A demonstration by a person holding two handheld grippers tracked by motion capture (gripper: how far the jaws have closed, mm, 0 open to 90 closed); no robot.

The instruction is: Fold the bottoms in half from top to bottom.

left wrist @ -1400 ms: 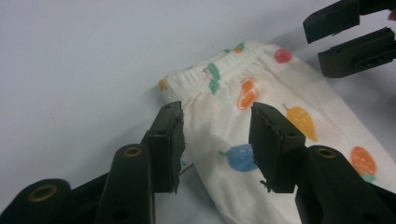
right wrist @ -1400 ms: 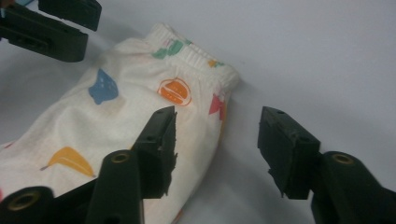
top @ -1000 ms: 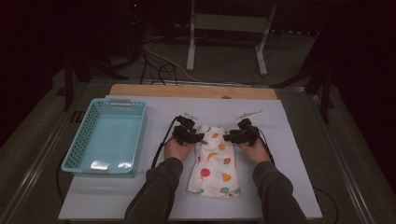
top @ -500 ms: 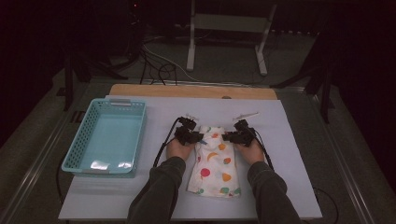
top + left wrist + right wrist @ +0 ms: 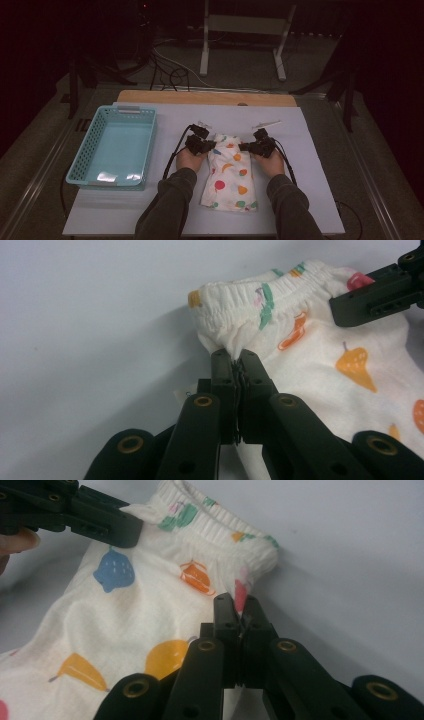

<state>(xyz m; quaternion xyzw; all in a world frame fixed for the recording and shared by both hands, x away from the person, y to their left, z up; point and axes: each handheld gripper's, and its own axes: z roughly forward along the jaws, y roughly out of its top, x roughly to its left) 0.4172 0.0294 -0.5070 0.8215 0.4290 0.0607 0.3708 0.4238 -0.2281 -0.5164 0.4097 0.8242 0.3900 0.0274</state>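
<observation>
You have both grippers clamped on the patterned cloth [image 5: 230, 172], a small white garment printed with coloured fruit that lies flat on the white table [image 5: 310, 150], just to the right of the blue basket [image 5: 111, 150]. Your left gripper [image 5: 235, 357] has just finished closing its jaws, and a pinch of fabric sits between them just below the elastic hem [image 5: 250, 295], at the cloth corner nearer the basket. Your right gripper [image 5: 235, 605] has likewise just closed, and it nips the cloth at the opposite corner, the one farther from the basket, again right under the gathered band. From above, both of your grippers meet the end of the cloth farthest from you, one at each side, with your hands resting behind them. So the grasp looks done: both corners are taken, and the cloth still lies on the table, not yet lifted or folded. The basket beside it is empty. What seems left is the main move, likely raising or folding the cloth from this end and then perhaps carrying it over to the basket; the pictures do not settle which.
</observation>
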